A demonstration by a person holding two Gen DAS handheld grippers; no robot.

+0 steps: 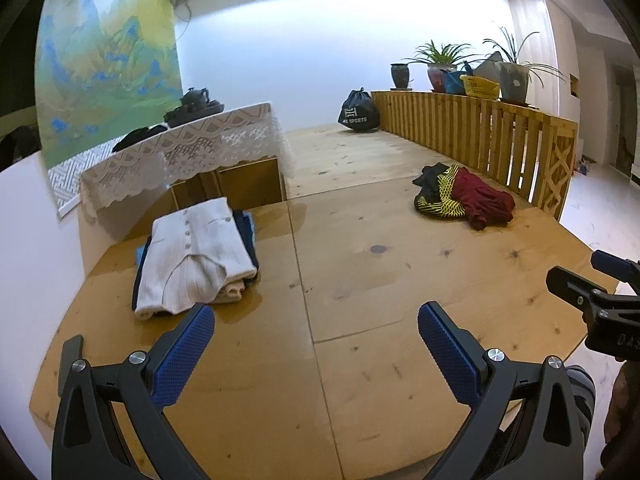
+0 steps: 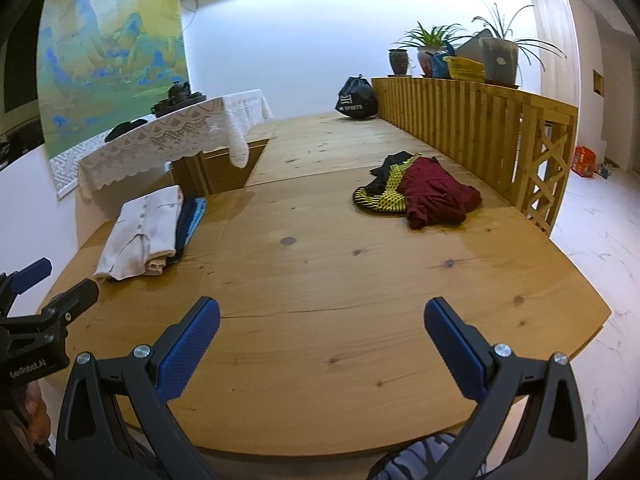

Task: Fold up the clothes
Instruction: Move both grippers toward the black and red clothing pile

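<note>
Bare wooden platform [image 2: 340, 264] between clothes.

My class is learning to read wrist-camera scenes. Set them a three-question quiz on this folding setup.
1. True or false: both grippers are open.
2. Which lies nearer the fence: (a) folded stack, (b) unfolded pile?
3. What colour is the stack's top garment?

Key:
1. True: left gripper and right gripper are open and hold nothing.
2. b.
3. Cream.
</note>
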